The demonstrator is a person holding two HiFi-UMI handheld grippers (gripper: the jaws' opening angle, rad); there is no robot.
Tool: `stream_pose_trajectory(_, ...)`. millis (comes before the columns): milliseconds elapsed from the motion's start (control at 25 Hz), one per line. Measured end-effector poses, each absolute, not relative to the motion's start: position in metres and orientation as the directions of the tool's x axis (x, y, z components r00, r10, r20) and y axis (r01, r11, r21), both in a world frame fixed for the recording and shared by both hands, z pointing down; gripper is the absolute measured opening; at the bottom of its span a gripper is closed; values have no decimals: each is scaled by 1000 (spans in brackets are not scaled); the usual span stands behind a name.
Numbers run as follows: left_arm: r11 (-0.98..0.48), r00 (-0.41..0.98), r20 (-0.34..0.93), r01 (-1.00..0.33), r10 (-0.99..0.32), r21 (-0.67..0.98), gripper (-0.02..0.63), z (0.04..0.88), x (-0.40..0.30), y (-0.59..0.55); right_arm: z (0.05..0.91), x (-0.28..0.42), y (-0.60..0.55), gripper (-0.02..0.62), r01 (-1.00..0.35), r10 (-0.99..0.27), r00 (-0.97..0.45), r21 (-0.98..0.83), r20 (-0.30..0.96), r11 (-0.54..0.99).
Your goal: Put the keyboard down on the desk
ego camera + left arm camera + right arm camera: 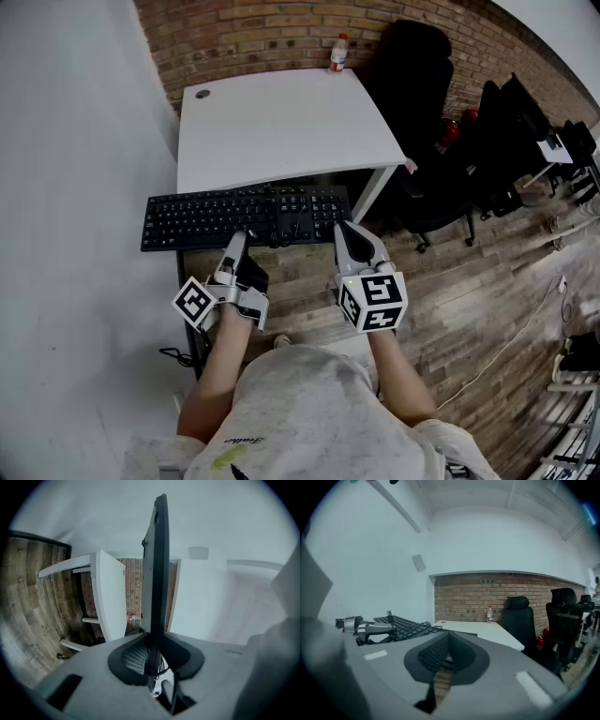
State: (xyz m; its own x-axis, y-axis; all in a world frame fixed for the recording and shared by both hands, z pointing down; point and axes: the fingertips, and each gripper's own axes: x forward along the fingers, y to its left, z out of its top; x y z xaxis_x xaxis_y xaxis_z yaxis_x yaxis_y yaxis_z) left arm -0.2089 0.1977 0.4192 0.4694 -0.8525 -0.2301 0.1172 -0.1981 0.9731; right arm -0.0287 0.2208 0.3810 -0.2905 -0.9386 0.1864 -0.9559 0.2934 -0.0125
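While your left gripper (152, 654) has its grey jaws, with their ribbed dark pads, closed tight on the keyboard (157, 564), that thin black slab runs edge-on straight out from between them, with a loop of thin cable (161, 667) beside the pads. From the head view, you hold the keyboard (216, 217) level, keys up, just off the near edge of the desk (281, 122) and above the plank floor (469, 291). Your left gripper (234, 246) pinches its near edge around the middle. Your right gripper (345, 232) bites the same edge close to the right end; its jaws (449, 644) are drawn narrow, meeting at the tips on that edge, and the keyboard (401, 623) stretches away to their left under tangled cable (417, 629). Beyond lies the smooth, white, square-cornered desk (487, 630). A clear plastic bottle (337, 53) stands at its far edge against the rough brick wall (262, 33), and a black padded chair (412, 75) sits to its right.
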Motion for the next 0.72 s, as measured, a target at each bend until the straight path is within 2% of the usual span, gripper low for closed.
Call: stream_pose_trajectory(720,-167,493,-211,132,-844,977,74,428,-221,143,381,-40,177,11,-961,-941,-274,-28,197,274)
